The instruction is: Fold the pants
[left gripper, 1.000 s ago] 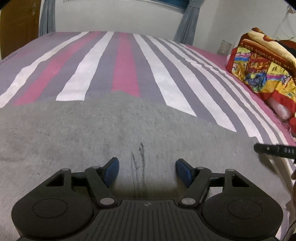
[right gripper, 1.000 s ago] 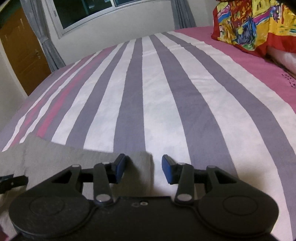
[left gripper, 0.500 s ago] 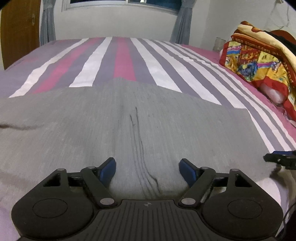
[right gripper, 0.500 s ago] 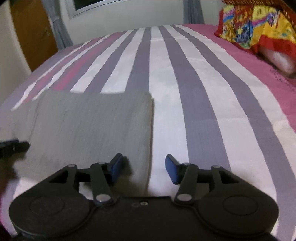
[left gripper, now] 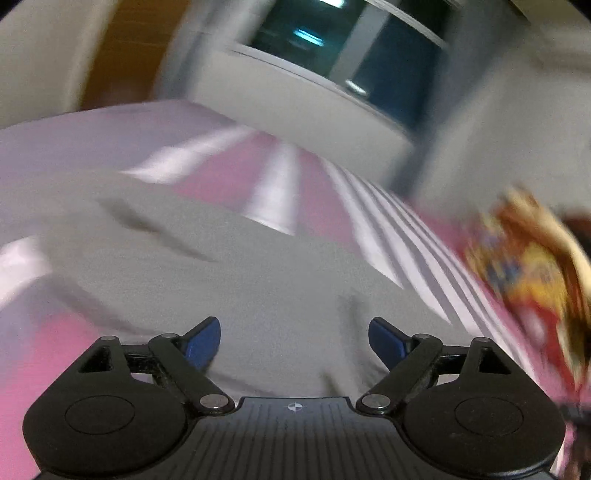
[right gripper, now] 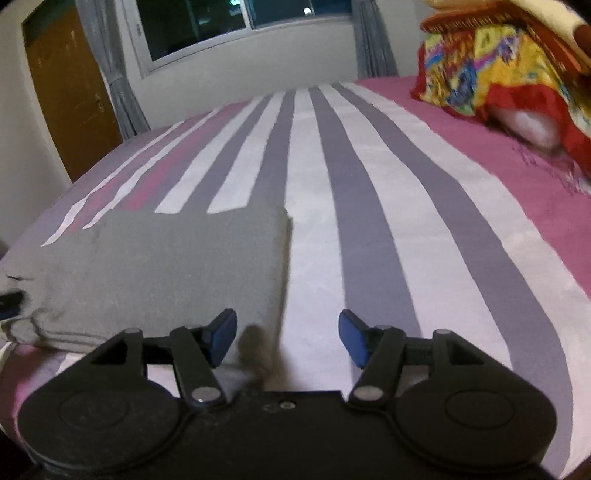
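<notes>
The grey pants [right gripper: 166, 266] lie folded into a flat rectangle on the striped bedspread [right gripper: 388, 229]. My right gripper [right gripper: 287, 338] hovers near the fold's near right corner; its jaws are opening and nothing sits between the blue pads. In the blurred, tilted left wrist view the same grey pants [left gripper: 258, 280] fill the middle, with a crease at the left. My left gripper [left gripper: 294, 341] is above the cloth, jaws opening wide, nothing held. A tip of the left gripper [right gripper: 11, 299] shows at the pants' left edge in the right wrist view.
A bright red and yellow blanket [right gripper: 509, 74] is heaped at the far right of the bed. A brown door [right gripper: 70, 99] stands at the left, and a dark window [right gripper: 236, 26] with grey curtains is behind the bed.
Both grippers have pulled back from the pants and widened their jaws. The left gripper swung sideways and rolled, so its view is tilted and blurred. More of the folded pants shows in the right view.
</notes>
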{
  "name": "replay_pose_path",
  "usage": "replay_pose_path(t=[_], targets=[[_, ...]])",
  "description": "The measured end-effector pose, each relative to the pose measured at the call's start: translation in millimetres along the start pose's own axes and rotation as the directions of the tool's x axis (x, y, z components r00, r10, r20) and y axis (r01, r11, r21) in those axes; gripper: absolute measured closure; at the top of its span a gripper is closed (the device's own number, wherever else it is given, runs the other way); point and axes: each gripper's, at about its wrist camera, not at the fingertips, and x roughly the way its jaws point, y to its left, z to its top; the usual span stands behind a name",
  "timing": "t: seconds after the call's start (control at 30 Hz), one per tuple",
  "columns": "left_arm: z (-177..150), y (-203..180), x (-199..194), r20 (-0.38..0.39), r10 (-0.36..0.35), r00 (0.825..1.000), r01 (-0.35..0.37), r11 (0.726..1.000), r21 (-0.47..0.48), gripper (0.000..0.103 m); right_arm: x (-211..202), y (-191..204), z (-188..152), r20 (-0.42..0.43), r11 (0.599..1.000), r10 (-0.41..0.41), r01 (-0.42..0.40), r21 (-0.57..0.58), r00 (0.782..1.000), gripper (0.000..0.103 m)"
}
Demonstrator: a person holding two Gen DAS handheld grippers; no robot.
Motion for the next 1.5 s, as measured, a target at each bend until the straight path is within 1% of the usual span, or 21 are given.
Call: replay_pose_path(t=[0.1, 0.2, 0.27, 0.37, 0.53, 0.57, 0.63, 0.67, 0.7, 0.73, 0.77, 0.8, 0.83, 0.87, 0.9, 1.0, 1.07, 1.2, 1.3, 1.4, 1.5], targets=[[5, 68, -8, -0.013, 0.104, 0.994, -0.105, 0.977, -0.184, 0.016, 0, -10, 2, 0.02, 0.998, 0.013, -0.015, 0.054, 1.0, 0.037], [7, 124, -6, -0.013, 0.093, 0.996, -0.092, 0.934, -0.345, 0.016, 3, -8, 3, 0.022, 0.998, 0.008, -0.009, 0.058, 1.0, 0.037], [8, 154, 4, 0.002, 0.022, 1.0, -0.018, 0.89, -0.455, 0.016, 3, -2, 1, 0.017, 1.0, -0.004, 0.004, 0.027, 1.0, 0.037], [21, 181, 23, 0.013, -0.061, 0.998, 0.058, 0.842, -0.536, 0.016, 1, 8, -4, 0.017, 1.0, -0.016, 0.016, -0.012, 1.0, 0.036], [38, 204, 65, 0.013, -0.193, 0.981, 0.165, 0.802, -0.574, 0.016, -1, 4, -5, 0.027, 1.0, -0.025, 0.025, 0.011, 0.999, 0.032], [40, 206, 71, 0.017, -0.195, 0.981, 0.169, 0.803, -0.571, 0.02, -1, 3, -5, 0.026, 0.999, -0.03, 0.03, 0.015, 0.999, 0.032], [41, 206, 79, 0.008, -0.152, 0.988, 0.131, 0.823, -0.553, 0.037, -2, 3, -5, 0.032, 0.999, -0.04, 0.039, 0.034, 0.999, 0.031], [39, 204, 81, -0.008, -0.113, 0.994, 0.091, 0.838, -0.539, 0.069, -1, 2, -5, 0.033, 0.998, -0.04, 0.039, 0.044, 0.999, 0.03], [34, 204, 78, 0.001, -0.088, 0.996, 0.074, 0.831, -0.551, 0.072, 0, 0, -5, 0.03, 0.998, -0.042, 0.041, 0.057, 0.999, 0.03], [25, 205, 67, 0.099, -0.133, 0.986, 0.166, 0.803, -0.572, 0.072, 2, -1, -4, 0.02, 0.996, -0.055, 0.053, 0.072, 0.998, 0.03], [16, 205, 56, 0.185, -0.173, 0.967, 0.249, 0.79, -0.56, 0.073, 3, -2, -3, 0.015, 0.995, -0.069, 0.067, 0.079, 0.998, 0.03], [8, 205, 52, 0.186, -0.158, 0.97, 0.236, 0.805, -0.544, 0.073, 3, -3, -3, 0.017, 0.992, -0.09, 0.089, 0.085, 0.996, 0.03], [-1, 210, 54, 0.145, -0.142, 0.979, 0.2, 0.811, -0.551, 0.075, 3, -4, -2, 0.022, 0.989, -0.12, 0.118, 0.092, 0.993, 0.025], [-5, 213, 55, 0.14, -0.154, 0.978, 0.206, 0.811, -0.547, 0.075, 4, -5, -2, 0.015, 0.983, -0.156, 0.154, 0.096, 0.988, 0.016], [-3, 213, 55, 0.13, -0.152, 0.98, 0.198, 0.814, -0.545, 0.074, 9, -5, -1, -0.013, 0.975, -0.201, 0.201, 0.091, 0.98, 0.013], [5, 208, 61, 0.076, -0.124, 0.989, 0.146, 0.839, -0.525, 0.072, 29, -4, 2, -0.11, 0.968, -0.238, 0.245, 0.055, 0.965, 0.006], [7, 208, 61, 0.069, -0.128, 0.989, 0.145, 0.842, -0.52, 0.071, 38, 1, 2, -0.136, 0.958, -0.281, 0.285, 0.009, 0.95, 0.001], [22, 210, 64, 0.046, -0.113, 0.992, 0.121, 0.856, -0.503, 0.071, 42, 2, 1, -0.149, 0.954, -0.297, 0.299, -0.008, 0.943, 0.0], [51, 200, 65, 0.013, -0.057, 0.998, 0.056, 0.891, -0.45, 0.071, 36, 3, 5, -0.163, 0.952, -0.306, 0.301, -0.058, 0.938, 0.0], [62, 174, 49, 0.029, -0.035, 0.999, 0.043, 0.933, -0.359, 0.073, 15, -6, 6, -0.068, 0.935, -0.355, 0.353, -0.038, 0.932, 0.0], [84, 145, 32, 0.079, -0.087, 0.993, 0.106, 0.953, -0.285, 0.075, -5, -28, 0, -0.03, 0.95, -0.309, 0.31, 0.043, 0.951, 0.0]])
